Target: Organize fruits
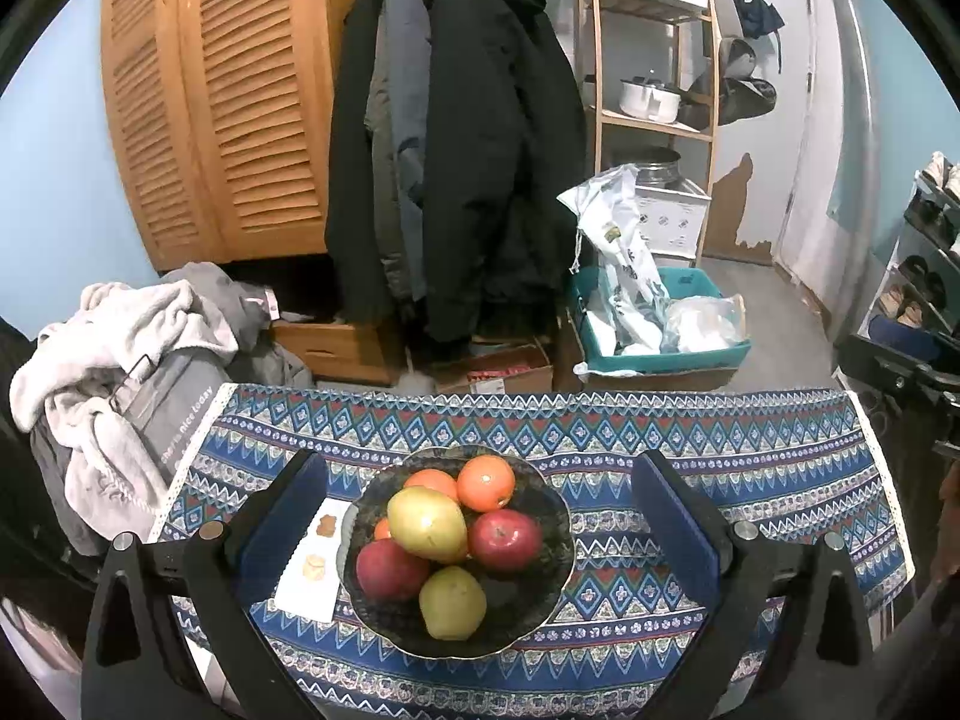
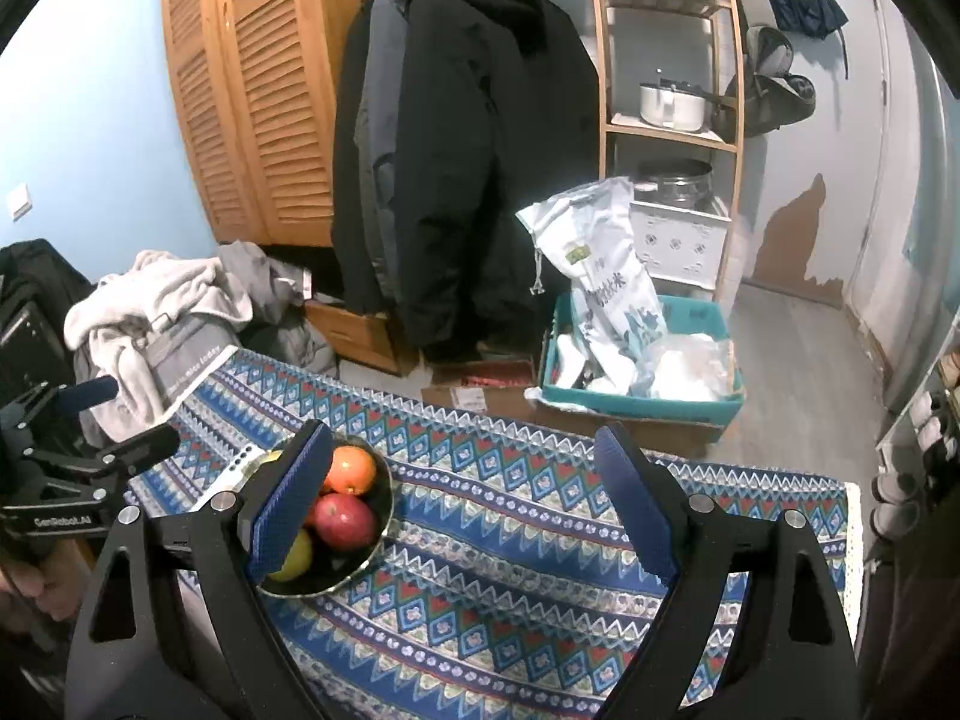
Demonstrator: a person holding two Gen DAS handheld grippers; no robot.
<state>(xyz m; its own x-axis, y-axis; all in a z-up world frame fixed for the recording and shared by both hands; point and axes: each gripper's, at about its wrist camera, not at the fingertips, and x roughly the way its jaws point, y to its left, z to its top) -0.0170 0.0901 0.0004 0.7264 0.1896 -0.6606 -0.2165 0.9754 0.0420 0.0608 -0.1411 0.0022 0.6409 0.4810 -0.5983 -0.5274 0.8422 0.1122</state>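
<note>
A dark bowl sits on the patterned tablecloth. It holds oranges, two red apples, a yellow-green apple and a green pear. My left gripper is open and empty, its fingers either side of the bowl, above it. In the right wrist view the bowl lies at the left, partly hidden by the left finger. An orange and a red apple show there. My right gripper is open and empty over bare cloth right of the bowl.
A white paper slip with small snacks lies left of the bowl. Beyond the table's far edge are a teal bin of bags, cardboard boxes, hanging coats, a clothes pile and a shelf. The left gripper shows at the right wrist view's left edge.
</note>
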